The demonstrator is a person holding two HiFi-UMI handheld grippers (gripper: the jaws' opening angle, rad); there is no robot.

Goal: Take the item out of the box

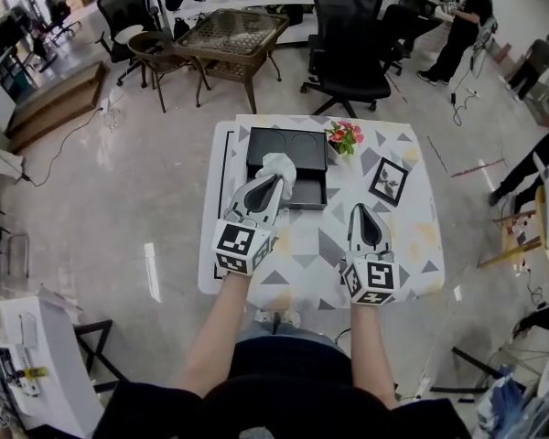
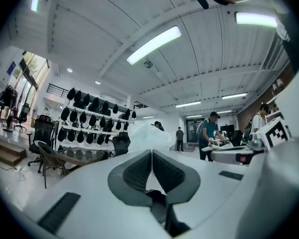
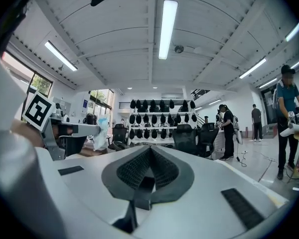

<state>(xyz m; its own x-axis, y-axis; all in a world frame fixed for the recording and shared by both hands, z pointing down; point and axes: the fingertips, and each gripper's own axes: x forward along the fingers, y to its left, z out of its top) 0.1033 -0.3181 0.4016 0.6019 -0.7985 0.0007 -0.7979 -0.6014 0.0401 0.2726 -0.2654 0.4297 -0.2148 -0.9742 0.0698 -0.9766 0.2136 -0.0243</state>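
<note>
Nearest the camera, the person's two forearms reach out over the tabletop, which is covered in a cloth of grey, yellow and white triangles. Each forearm ends in a cube with black-and-white square markers.

The left tool points away from the person, its pads pressed together on a thin edge of the item, a crumpled, whitish, translucent bag-like bundle. In the left gripper view the item billows just past the shut tips. In the right gripper view it hangs at the tip of the left tool with its long side up and down. From above it lies over the near part of the box and reads as a rounded lump with no clear direction.

The right tool points the same way, jaws pressed together with nothing between them, well to the right of the box.

The box is black, with two round recesses in its far half and an open tray at its near edge. Just right of it are pink and red flowers and a card bearing a square marker pattern. No lettering is legible anywhere.

Beyond the tabletop are a black office chair and a wicker table, and people stand at the far right.
</note>
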